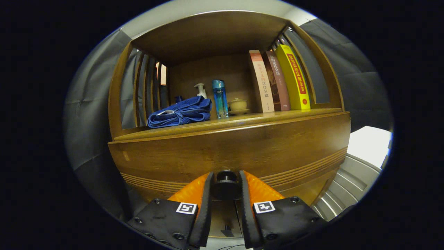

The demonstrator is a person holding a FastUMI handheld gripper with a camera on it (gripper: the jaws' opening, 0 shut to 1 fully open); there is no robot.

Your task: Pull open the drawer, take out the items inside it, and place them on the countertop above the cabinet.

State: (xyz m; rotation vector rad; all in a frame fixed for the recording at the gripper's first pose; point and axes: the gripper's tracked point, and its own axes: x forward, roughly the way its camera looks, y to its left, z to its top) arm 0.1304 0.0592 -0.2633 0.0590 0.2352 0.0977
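Observation:
A wooden drawer front [194,152] stands close ahead of me, with grooved trim along its lower edge. Its dark round knob [226,187] sits between my fingers. My gripper [225,173] is shut on that knob, one finger pressing each side. Above the drawer runs the wooden countertop [263,118]. The inside of the drawer is hidden, and I cannot tell how far out it stands.
On the countertop lie a folded blue towel [180,113], a white pump bottle [201,91], a tall blue bottle [220,99] and a small lidded cup on a saucer [238,105]. Three books [277,81] lean at its right end. Slatted wooden sides and a top board enclose the shelf.

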